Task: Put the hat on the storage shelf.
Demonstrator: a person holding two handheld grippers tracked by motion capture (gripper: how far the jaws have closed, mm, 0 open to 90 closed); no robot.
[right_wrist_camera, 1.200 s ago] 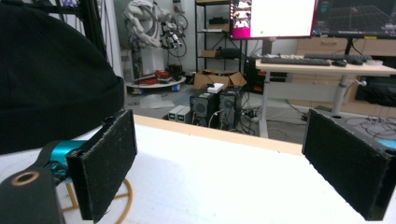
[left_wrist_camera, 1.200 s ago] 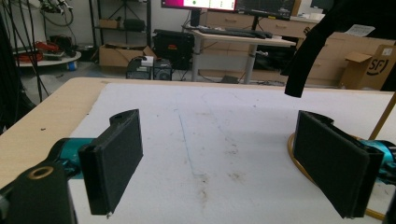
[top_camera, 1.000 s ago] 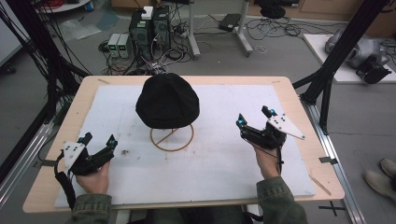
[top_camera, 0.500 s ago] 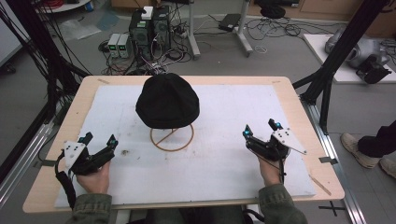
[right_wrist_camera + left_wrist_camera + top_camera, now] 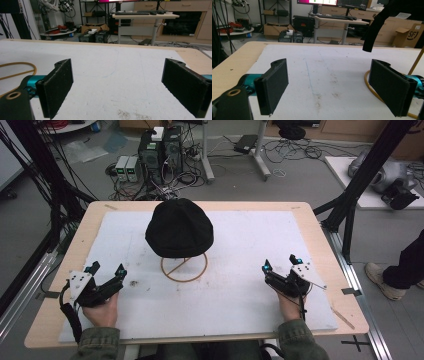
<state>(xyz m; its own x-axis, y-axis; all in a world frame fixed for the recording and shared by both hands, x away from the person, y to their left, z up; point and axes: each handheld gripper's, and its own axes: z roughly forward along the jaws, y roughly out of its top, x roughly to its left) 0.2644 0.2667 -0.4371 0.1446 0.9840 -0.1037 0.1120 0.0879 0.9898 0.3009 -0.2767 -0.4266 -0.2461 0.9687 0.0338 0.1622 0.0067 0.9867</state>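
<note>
The black beanie (image 5: 179, 227) sits on a wooden stand whose ring base (image 5: 183, 268) rests on the white mat (image 5: 240, 290), at mid-table and toward the far edge; it lies ahead of both claws, forward and to the right of the left claw (image 5: 106, 270), forward and to the left of the right claw (image 5: 280, 265); the hat's crown is uppermost and its hem hangs free above the ring, with the slanted post of the stand showing beneath it.

The left claw stands nearer the stand than the right; in the left gripper view its jaws are spread wide with nothing between them, and the ring base (image 5: 374, 88) curves in just behind the right-hand jaw; the dark hem of the beanie (image 5: 377, 27) hangs into that view at upper right. The right claw (image 5: 117, 87) is likewise spread and empty; the ring base (image 5: 17, 65) shows far off to its left.

Judgement: the hat is untouched, and either claw must travel inward and forward to reach it; the left has the shorter path.

Obstructions: none on the mat between claws and stand; the table (image 5: 330, 245) edge, cabling and computer boxes (image 5: 160, 150) on the floor lie well beyond the hat.
</note>
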